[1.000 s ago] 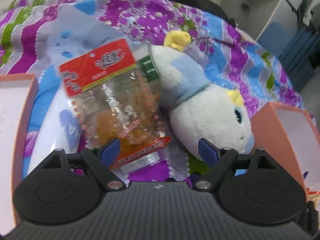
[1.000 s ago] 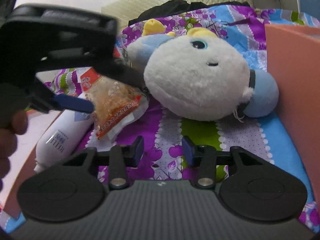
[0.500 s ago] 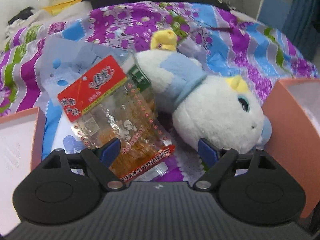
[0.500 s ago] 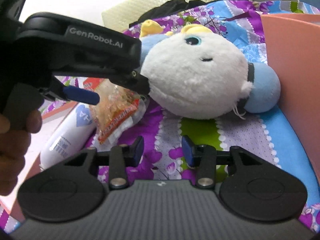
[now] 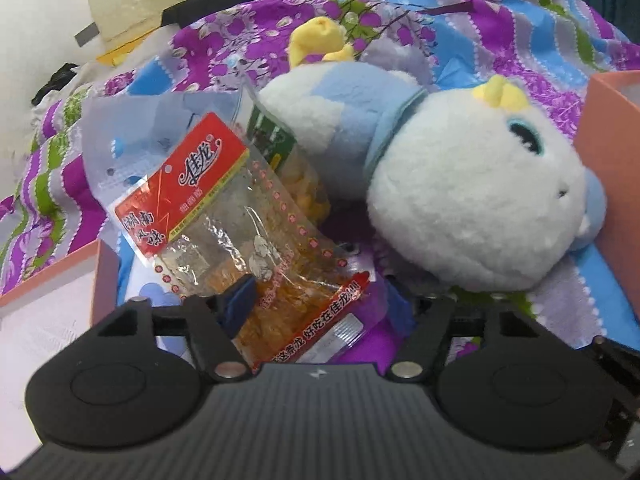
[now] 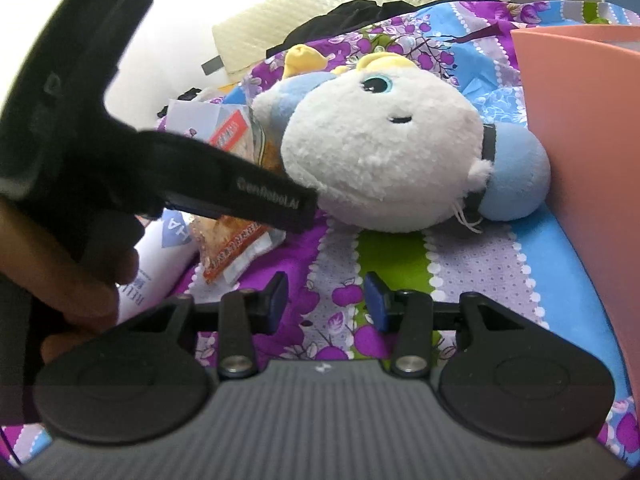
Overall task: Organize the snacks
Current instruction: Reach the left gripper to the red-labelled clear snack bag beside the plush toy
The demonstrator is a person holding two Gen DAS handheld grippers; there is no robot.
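Note:
A clear snack packet with a red header lies on the flowered bedspread, its lower end between the fingers of my left gripper. The left jaws stand wide open around the packet's bottom edge; the right finger is partly hidden behind it. A second, green-labelled snack bag lies under it against the plush. The packet also shows in the right wrist view, under the left gripper's black body. My right gripper is open and empty above the bedspread, in front of the plush.
A white and blue plush toy lies right of the packet, against a pink box. Another pink box stands at the left. A white tube lies under the packet. The bedspread covers everything.
My left gripper has moved forward and down, so the packet's lower end now sits between its fingers. The right gripper has barely moved.

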